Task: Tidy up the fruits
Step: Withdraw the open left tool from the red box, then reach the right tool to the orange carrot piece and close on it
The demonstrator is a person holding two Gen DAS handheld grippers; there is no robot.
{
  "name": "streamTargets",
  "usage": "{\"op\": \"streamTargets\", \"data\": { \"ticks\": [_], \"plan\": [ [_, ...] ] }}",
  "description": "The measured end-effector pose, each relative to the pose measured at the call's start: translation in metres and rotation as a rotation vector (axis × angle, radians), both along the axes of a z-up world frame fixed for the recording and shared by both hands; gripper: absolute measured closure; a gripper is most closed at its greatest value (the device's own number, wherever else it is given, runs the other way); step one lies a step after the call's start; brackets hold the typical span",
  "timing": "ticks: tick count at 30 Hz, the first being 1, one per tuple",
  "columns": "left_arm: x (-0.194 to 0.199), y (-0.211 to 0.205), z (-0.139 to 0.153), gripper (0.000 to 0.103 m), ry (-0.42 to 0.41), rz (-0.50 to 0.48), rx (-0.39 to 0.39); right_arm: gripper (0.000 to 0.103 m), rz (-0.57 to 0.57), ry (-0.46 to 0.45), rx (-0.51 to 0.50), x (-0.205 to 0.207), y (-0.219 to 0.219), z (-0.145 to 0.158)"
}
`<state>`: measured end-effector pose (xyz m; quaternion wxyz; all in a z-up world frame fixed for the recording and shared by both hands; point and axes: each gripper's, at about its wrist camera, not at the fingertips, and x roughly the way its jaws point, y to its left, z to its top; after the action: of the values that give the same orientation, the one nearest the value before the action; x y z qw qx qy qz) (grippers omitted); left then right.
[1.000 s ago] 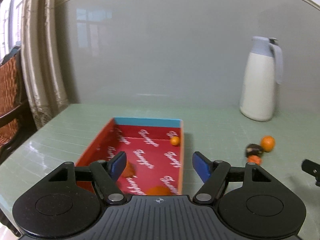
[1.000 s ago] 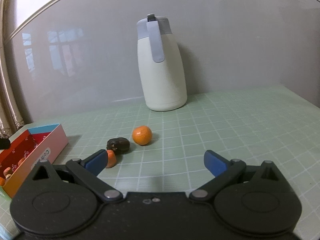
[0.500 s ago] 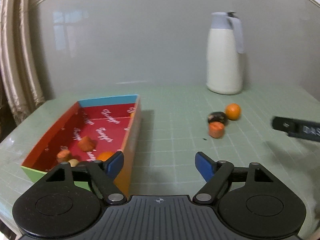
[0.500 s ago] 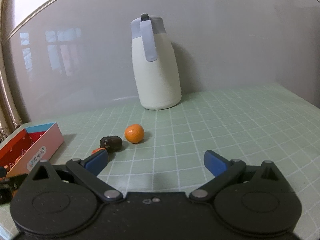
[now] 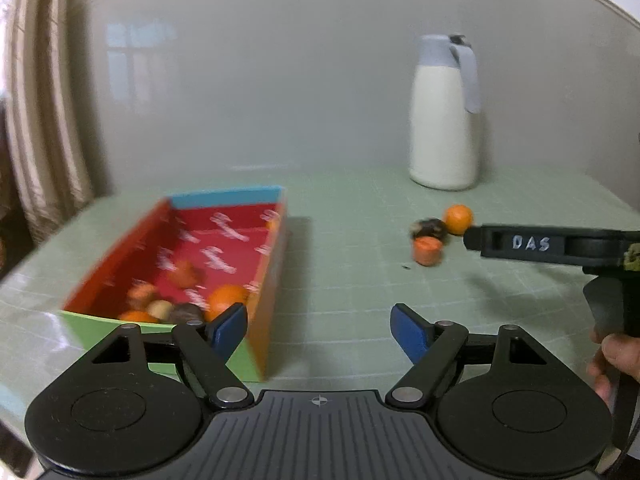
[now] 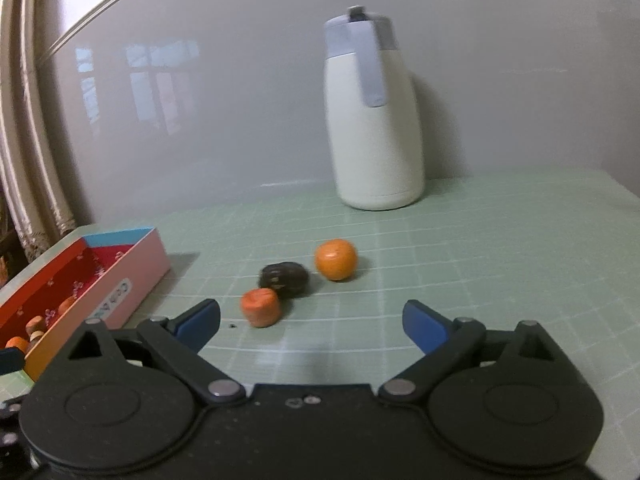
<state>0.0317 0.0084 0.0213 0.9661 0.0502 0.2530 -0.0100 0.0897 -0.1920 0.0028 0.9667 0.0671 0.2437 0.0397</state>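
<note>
Three fruits lay loose on the green gridded surface [image 6: 500, 240] as the right hand-held gripper [image 6: 311, 320] pointed toward them, its jaws spread wide but beginning to close with nothing between them: a reddish-orange fruit [image 6: 260, 307] nearest, a dark fruit [image 6: 284, 278] touching it behind, and a round orange [image 6: 335, 259] just beside that. The red-lined box [image 5: 224, 240], apparently the collecting place, already held several fruits at its near end. The left hand-held gripper [image 5: 318, 330] hovered near the box's corner, jaws apart and empty, judged free for another pick. A white jug [image 6: 374, 120] stood well apart against the wall, clear of the work
</note>
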Motion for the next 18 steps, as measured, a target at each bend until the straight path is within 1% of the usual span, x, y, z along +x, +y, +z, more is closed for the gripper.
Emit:
{"op": "streamTargets", "data": {
  "ticks": [3,6,7,8,9,18],
  "plan": [
    [-0.006,0.012,0.006,0.025,-0.026,0.022,-0.012,0.007,0.020,0.016,-0.004,0.006,0.010,-0.002],
    [-0.005,0.028,0.007,0.025,-0.028,0.075,-0.010,0.009,0.033,0.035,0.002,0.013,0.017,-0.005],
    [-0.004,0.035,0.007,0.025,-0.024,0.094,-0.017,0.011,0.038,0.040,0.005,0.015,0.019,-0.006],
    [-0.003,0.042,0.007,0.025,-0.021,0.114,-0.025,0.018,0.040,0.046,0.007,0.017,0.020,-0.007],
    [-0.002,0.047,0.007,0.025,-0.020,0.133,-0.029,0.019,0.042,0.052,0.011,0.019,0.021,-0.008],
    [0.000,0.098,0.004,0.025,-0.039,0.283,-0.018,0.019,0.048,0.078,0.002,0.030,0.034,-0.013]
  ]
}}
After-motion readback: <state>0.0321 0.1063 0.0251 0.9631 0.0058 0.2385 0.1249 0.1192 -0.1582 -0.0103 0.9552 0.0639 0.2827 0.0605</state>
